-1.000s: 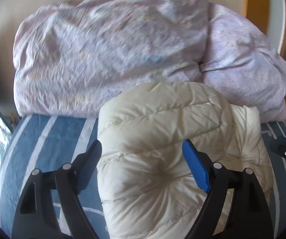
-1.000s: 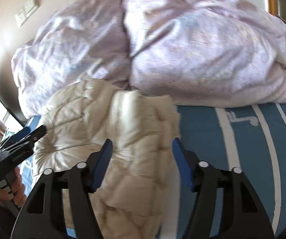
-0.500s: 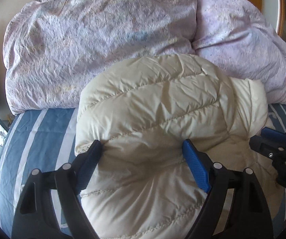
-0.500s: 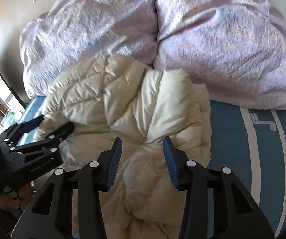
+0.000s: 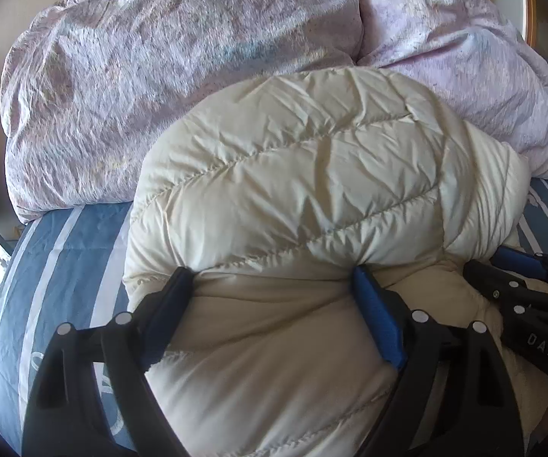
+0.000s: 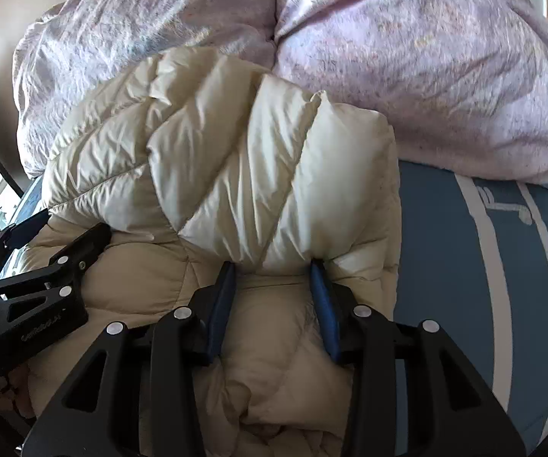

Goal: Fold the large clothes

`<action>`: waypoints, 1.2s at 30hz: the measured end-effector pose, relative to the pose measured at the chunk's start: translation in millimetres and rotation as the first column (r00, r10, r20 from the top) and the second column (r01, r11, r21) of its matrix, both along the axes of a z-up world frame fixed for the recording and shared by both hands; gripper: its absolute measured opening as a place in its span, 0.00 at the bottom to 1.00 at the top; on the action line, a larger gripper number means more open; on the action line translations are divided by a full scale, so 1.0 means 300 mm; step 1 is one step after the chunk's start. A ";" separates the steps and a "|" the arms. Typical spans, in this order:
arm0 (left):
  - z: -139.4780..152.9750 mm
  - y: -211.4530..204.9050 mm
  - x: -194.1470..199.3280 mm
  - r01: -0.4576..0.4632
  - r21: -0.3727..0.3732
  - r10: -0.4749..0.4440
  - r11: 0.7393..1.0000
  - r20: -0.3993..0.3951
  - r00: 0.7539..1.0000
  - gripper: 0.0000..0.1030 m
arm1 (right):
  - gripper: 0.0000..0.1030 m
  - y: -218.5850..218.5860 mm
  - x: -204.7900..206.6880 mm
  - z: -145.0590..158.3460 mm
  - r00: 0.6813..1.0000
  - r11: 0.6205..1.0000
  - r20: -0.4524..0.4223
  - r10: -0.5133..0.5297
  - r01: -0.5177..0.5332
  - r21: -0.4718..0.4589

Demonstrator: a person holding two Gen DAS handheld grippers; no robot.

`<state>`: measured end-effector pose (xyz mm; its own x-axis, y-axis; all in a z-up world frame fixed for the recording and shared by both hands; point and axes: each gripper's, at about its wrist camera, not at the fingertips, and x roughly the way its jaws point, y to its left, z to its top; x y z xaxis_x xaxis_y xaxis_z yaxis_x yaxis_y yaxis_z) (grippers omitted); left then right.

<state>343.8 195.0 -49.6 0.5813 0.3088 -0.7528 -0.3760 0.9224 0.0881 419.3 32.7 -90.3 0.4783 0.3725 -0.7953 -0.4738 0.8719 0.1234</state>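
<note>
Over on the left edge of the bed the blue striped sheet (image 5: 64,266) shows bare, and the lilac duvet (image 5: 159,76) is heaped up behind it against the wall. Next comes the left gripper (image 5: 270,278), its jaws spread wide with both tips pushed into the crease of the cream puffer jacket (image 5: 312,175). The quilted upper layer bulges up and away from the tips toward the duvet, while the smoother lower layer lies between the two black arms and runs back under them. The padding fills the whole gap between the blue pads (image 5: 377,316), which press in on either side of it, so this gripper is clasping a broad fold of jacket.

Just to the right of it, side by side on the same garment, sits the right gripper (image 6: 274,266). Its jaws have just been closing and now stand much narrower, pinching a ridge of the jacket's folded top layer between the pads; the puffed fabric swells out just beyond the tips. From its camera the left gripper (image 6: 76,243) rests on the jacket at the far left.

Past the jacket's right edge the striped sheet (image 6: 483,266) lies bare again, with the duvet (image 6: 426,57) bunched high behind it
</note>
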 end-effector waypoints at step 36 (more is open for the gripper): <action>-0.019 -0.007 0.010 -0.007 0.006 0.007 1.000 0.017 1.000 0.87 | 0.36 0.017 0.042 0.160 0.994 0.976 0.110 0.014 -0.037 0.213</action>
<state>346.7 192.8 -55.3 0.5917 0.3171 -0.7412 -0.3838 0.9193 0.0869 432.0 37.9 -42.3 0.5444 0.5419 -0.6403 -0.5158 0.8182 0.2539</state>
